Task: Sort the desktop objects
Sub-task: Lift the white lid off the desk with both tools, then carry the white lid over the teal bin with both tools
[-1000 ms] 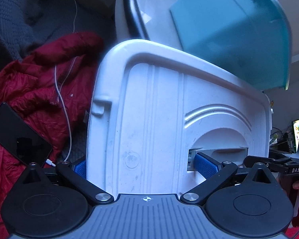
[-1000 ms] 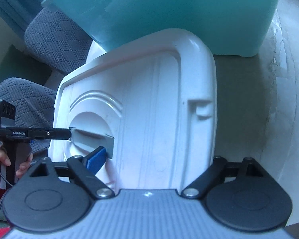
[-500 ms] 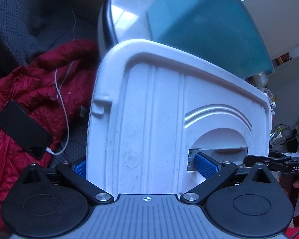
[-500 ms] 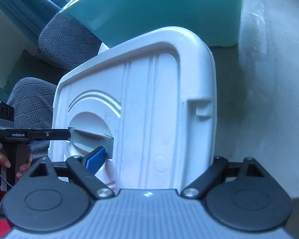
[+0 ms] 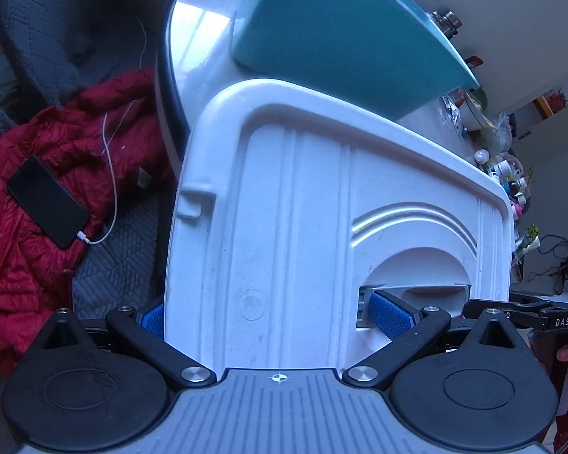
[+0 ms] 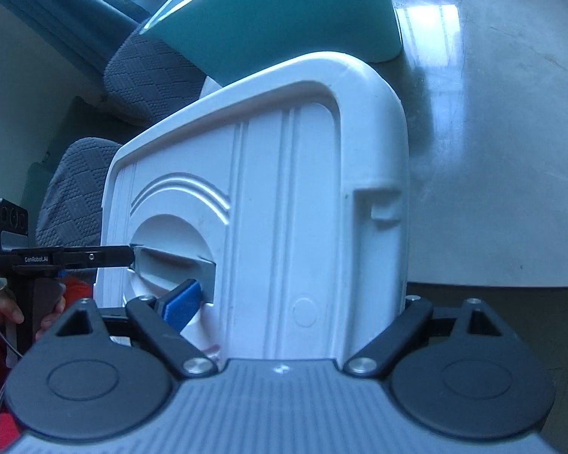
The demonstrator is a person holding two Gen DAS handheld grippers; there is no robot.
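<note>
A white plastic lid point(image 5: 295, 227) with moulded ridges and a recessed handle slot fills both wrist views; it also shows in the right wrist view point(image 6: 284, 227). My left gripper point(image 5: 272, 314) is shut on one side of the lid, one blue pad point(image 5: 390, 316) in the slot. My right gripper point(image 6: 303, 310) is shut on the other side, its blue pad point(image 6: 181, 302) by the same slot. A teal bin point(image 5: 340, 38) on a pale table stands just beyond the lid, also in the right wrist view point(image 6: 276, 15).
A red jacket point(image 5: 30, 208) lies on a grey sofa at the left, with a black phone point(image 5: 47, 200) and white cable on it. Small bottles and clutter point(image 5: 507, 174) crowd the table's far right. Grey chairs point(image 6: 151, 72) stand left of the bin.
Both grippers have lifted the lid and tipped upward. The teal bin and table edge have slid higher and away in both views. The grip on the lid is unchanged.
</note>
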